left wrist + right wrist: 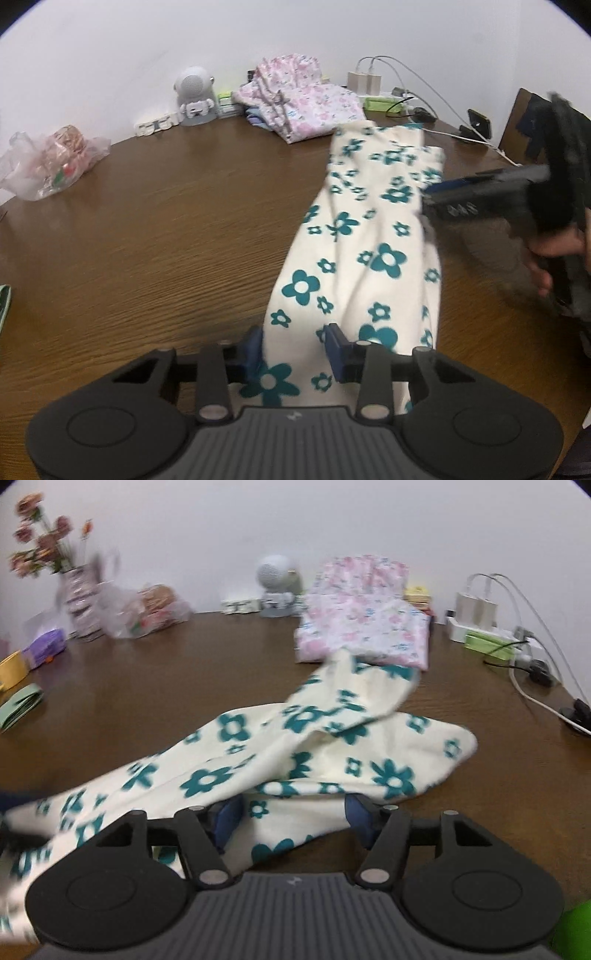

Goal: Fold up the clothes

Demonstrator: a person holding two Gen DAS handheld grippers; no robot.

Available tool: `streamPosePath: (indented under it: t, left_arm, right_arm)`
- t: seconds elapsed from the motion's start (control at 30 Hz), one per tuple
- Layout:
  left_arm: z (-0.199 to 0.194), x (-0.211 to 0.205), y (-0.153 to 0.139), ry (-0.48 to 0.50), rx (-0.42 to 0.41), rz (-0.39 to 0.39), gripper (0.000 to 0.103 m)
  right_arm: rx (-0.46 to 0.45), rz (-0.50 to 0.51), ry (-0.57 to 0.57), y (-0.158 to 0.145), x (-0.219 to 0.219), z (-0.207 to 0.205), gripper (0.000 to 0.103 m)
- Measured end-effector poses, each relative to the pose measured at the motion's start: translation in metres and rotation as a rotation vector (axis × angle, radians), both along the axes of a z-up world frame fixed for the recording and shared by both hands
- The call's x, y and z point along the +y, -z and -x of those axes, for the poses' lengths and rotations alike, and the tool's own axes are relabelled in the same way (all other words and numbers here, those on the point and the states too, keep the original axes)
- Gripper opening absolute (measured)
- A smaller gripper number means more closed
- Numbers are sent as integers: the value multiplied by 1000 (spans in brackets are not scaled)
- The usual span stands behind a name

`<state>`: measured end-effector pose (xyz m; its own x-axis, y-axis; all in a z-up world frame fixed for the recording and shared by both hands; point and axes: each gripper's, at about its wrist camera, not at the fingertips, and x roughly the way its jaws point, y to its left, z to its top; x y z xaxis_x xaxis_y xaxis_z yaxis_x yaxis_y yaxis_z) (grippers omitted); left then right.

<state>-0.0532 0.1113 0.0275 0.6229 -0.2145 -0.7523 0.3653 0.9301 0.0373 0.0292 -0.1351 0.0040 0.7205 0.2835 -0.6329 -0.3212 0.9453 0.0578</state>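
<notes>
Cloth first: a cream garment with teal flowers [354, 236] lies on the brown wooden surface [166, 221], and from my left camera I see it as a long strip. Its long axis runs from my left claw [295, 350] away toward the back of the surface, leaning a little to the right. The far end reaches just short of a folded pink floral garment [306, 107]; whether the two touch I cannot tell.

My left claw stands partly open with the near end of the cloth between its blue pads [337, 350]. The fabric touches both pads, but I cannot tell whether they press on it.

From my right camera the same garment [332, 760] runs sideways, stretched from the lower left up to the right. One fold is raised and points at the pink pile [369, 627]. My right claw [291, 819] stands fairly wide, with a flat edge of the cloth between its pads and a clear gap to the right-hand pad [360, 818].

In the left view the right claw [439, 192] is at the cloth's right edge, held by a hand [550, 254].

Along the back sit a small white speaker [194, 96], a plastic bag [51, 162] and chargers with cables [365, 81].
</notes>
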Motion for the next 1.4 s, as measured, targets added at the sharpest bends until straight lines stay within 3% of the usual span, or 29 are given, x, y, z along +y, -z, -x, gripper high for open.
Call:
streamPosePath:
  t: [0.07,0.1,0.17,0.2,0.4,0.53,0.8,1.17,1.3,1.4]
  left_arm:
    - [5,9,-6,-4,-19,3,39]
    - [9,15,-9,-14,-28,5,40]
    - [17,34,-13,-44,-38,11,55]
    - [20,42,-13,-57,-38,16,57]
    - [44,65,-3,-73,-14,37,58]
    - [52,71,2,-103,-12,63,58]
    - [62,67,11,-154,-6,125,55]
    - [82,17,9,-63,38,158,55]
    - [86,7,7,-13,47,164,55]
    - [90,15,4,-17,41,191,55]
  right_arm:
    - [-15,-20,12,-7,-2,7,48]
    - [-25,-40,2,-11,-4,14,48]
    - [-27,-95,-57,-18,-1,34,48]
    - [-29,-108,-101,-19,5,46,48]
    - [-33,-63,-337,-16,52,105,51]
    - [-24,13,-383,-5,73,113,49]
    - [-12,-7,-339,3,52,99,48]
    - [-25,45,-153,9,-2,75,51]
    - [-22,31,-95,4,-21,71,49]
    - [-23,-70,-145,-7,-29,88,51]
